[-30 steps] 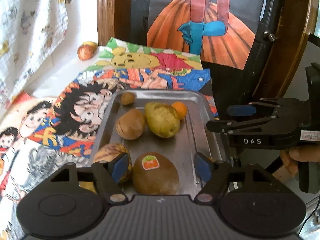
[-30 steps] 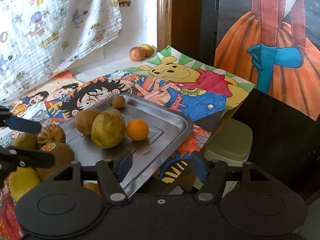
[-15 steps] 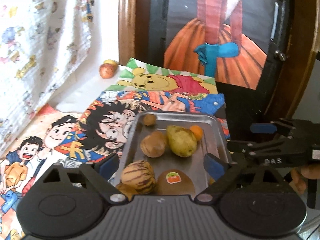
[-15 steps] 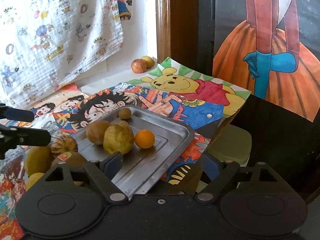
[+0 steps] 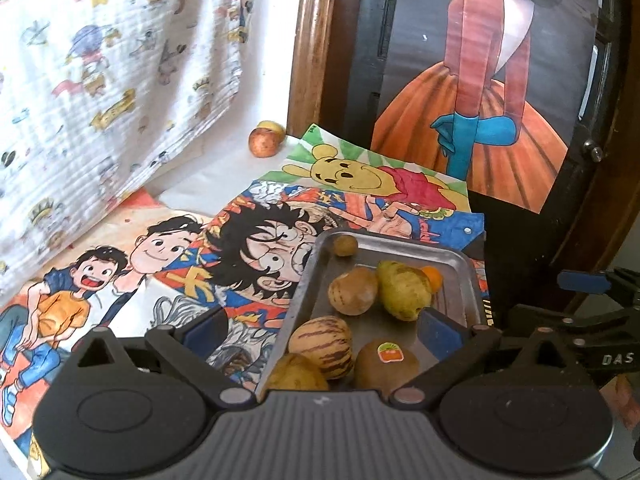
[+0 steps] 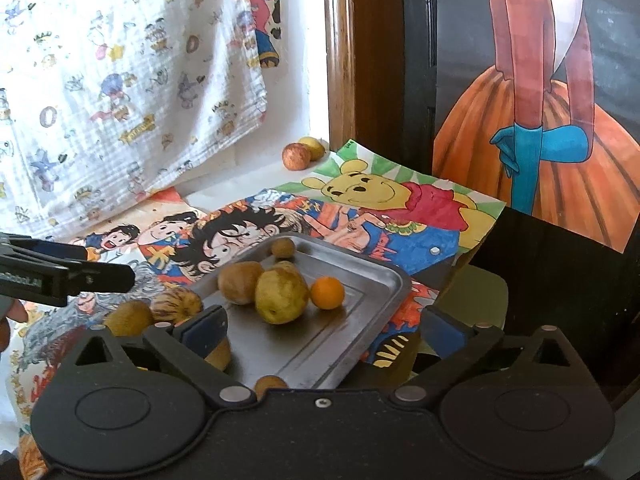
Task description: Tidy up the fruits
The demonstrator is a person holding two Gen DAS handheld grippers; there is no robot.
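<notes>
While both the left tongs and right tongs are opening with nothing gripped, the fruits lie on the metal tray atop the picture-covered desk.

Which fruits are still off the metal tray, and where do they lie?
Two are off: a reddish apple and a yellow fruit touching it, on the white surface by the wooden frame, far from the tray.
</notes>
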